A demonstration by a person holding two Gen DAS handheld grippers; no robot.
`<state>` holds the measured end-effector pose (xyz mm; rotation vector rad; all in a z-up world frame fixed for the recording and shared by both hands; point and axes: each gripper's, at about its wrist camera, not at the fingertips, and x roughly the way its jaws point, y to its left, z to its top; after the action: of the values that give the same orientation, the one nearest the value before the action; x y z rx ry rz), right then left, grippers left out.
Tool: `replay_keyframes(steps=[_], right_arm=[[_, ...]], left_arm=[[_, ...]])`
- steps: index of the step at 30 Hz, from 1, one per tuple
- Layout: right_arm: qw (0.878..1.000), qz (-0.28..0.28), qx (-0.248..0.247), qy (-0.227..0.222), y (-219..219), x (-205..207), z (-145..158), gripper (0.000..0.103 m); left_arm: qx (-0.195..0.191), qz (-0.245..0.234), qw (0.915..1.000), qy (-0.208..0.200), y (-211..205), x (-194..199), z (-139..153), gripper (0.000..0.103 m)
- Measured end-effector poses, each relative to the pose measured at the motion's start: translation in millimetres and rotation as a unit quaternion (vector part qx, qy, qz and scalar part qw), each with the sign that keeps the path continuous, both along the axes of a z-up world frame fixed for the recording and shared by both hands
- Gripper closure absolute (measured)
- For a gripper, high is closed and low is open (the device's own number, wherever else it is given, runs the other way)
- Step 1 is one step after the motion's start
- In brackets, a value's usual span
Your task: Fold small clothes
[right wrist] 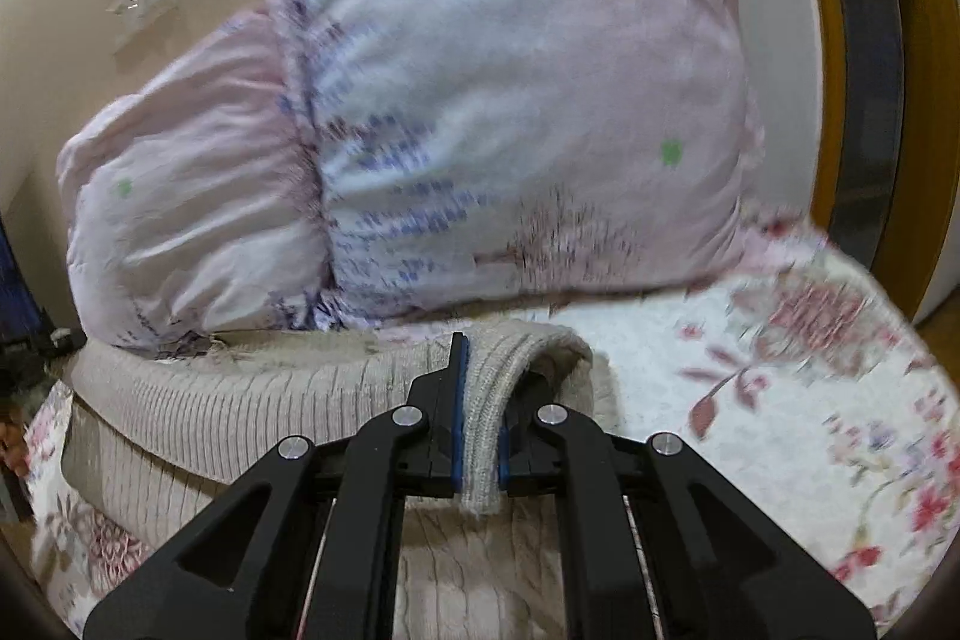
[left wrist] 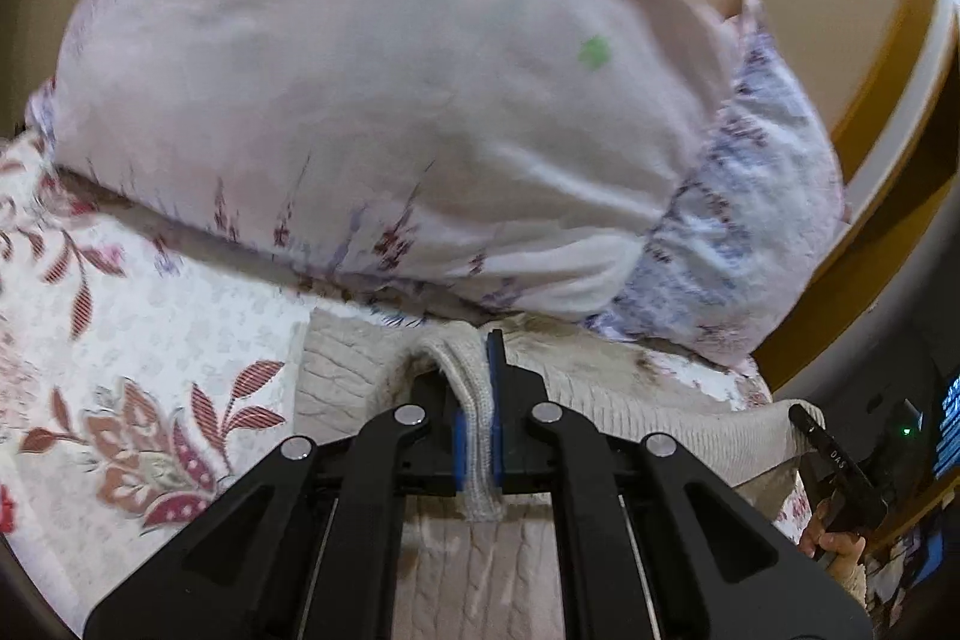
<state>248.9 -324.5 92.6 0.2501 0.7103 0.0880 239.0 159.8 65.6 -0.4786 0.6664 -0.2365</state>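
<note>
While clamped by both black two-finger grippers (left wrist: 477, 436) (right wrist: 480, 436) on the beige ribbed knit garment's (left wrist: 354, 376) edge, mid-fold; next, lay it flat near the pale floral pillow (right wrist: 510, 112).

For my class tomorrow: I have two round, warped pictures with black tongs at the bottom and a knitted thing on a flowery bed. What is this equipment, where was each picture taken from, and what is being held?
There is no robot here. A person carries a hand-held gripper in each hand, a black two-fingered clamp with a wide-angle camera looking along its fingers, hence the round, bent pictures.

One picture comes from the left hand-held gripper, the other from the right hand-held gripper.

The surface is a bed with a floral bedspread. Pale floral pillows lie at the back. In front lies a beige knitted sweater.

Each clamp is shut on a ribbed edge of that sweater, pinched between blue pads. In the left view, the other hand-held gripper and the person's fingers show at the right.
</note>
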Motion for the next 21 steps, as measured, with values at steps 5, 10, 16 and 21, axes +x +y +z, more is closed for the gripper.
replay_keyframes(steps=[5, 10, 16, 21], right_arm=[[0.994, -0.016, 0.062, 0.089, -11, 31, -49, 0.095], [0.982, -0.034, 0.137, 0.127, -26, 46, -66, 0.075], [0.973, -0.032, 0.200, 0.111, -27, 63, -53, 0.044], [0.983, -0.029, 0.163, 0.073, -31, 51, -28, 0.043]], left_arm=[[-0.050, 0.007, 0.9963, 0.070, 8, 33, -48, 0.098], [-0.084, 0.007, 0.9925, 0.088, 13, 43, -59, 0.095], [-0.156, 0.008, 0.9845, 0.080, 15, 52, -51, 0.047], [-0.128, 0.015, 0.9909, 0.039, 24, 38, -26, 0.035]])
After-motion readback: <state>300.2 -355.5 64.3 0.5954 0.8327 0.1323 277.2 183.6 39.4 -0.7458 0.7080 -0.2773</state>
